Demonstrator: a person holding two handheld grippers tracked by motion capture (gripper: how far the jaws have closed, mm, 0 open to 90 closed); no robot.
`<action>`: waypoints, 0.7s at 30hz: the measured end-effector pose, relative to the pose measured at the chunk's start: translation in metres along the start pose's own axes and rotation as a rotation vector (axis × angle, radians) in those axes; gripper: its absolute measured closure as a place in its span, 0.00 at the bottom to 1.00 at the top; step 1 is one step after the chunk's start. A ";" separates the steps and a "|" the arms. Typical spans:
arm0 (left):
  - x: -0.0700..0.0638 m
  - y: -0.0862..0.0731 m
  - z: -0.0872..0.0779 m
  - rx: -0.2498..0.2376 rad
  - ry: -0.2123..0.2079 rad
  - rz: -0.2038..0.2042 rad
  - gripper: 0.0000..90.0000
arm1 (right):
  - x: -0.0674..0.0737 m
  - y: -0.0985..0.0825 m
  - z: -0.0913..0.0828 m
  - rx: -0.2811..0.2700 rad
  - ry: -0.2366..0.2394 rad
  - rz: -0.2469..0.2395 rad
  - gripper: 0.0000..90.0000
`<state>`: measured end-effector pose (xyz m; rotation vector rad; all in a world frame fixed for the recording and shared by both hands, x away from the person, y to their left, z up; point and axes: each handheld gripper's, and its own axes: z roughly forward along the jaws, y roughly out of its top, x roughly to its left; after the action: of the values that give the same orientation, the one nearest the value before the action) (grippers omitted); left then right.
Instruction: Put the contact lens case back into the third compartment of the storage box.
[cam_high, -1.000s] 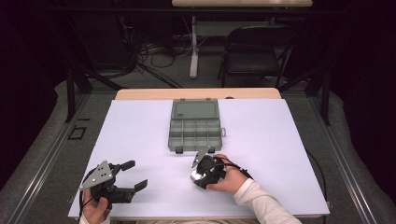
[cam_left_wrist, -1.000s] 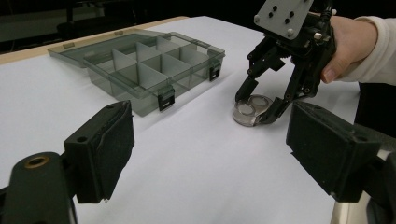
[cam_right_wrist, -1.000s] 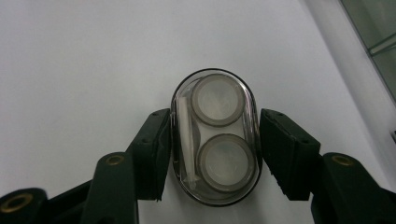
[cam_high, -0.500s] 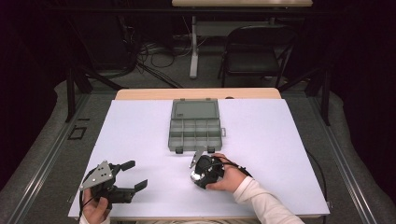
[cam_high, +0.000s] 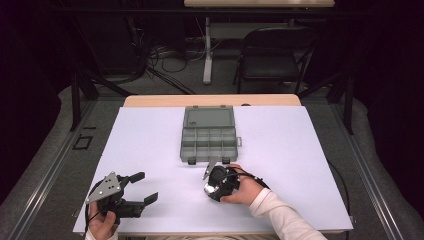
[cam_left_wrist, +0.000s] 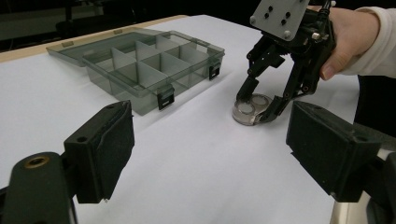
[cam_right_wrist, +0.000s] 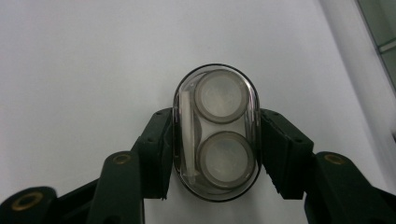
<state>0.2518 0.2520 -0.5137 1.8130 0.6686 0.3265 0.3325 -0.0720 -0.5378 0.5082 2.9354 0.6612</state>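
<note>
A small clear oval case (cam_right_wrist: 215, 135) with two round discs inside lies on the white table cover. My right gripper (cam_right_wrist: 215, 151) points down at it and is shut on it, a black pad pressing each long side. Its jaws have just been closing on the case. The left gripper view shows the same hold, with the case (cam_left_wrist: 251, 109) flat on the cover under the right gripper (cam_left_wrist: 256, 112) and the hand above. My left gripper (cam_high: 144, 187) rests at the front left, open and with nothing between its jaws (cam_left_wrist: 210, 154).
A grey see-through compartment box (cam_high: 209, 135) lies with its lid folded back at the table's middle, just beyond the right gripper (cam_high: 220, 182); its compartments (cam_left_wrist: 140, 65) look bare. The white cover (cam_high: 150, 140) spans the table. A dark chair (cam_high: 275, 55) stands behind the far edge.
</note>
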 end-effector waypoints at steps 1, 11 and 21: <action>0.000 0.000 0.000 0.000 0.000 0.000 0.18 | 0.000 0.000 0.000 0.000 0.001 -0.001 0.54; 0.000 0.000 0.000 0.003 -0.002 -0.001 0.18 | 0.000 0.000 -0.001 0.002 0.005 -0.004 0.54; 0.001 0.000 0.000 0.005 0.000 -0.003 0.18 | -0.003 0.001 -0.009 -0.011 -0.013 0.013 0.54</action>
<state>0.2523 0.2523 -0.5138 1.8167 0.6732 0.3229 0.3339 -0.0757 -0.5297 0.5283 2.9172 0.6732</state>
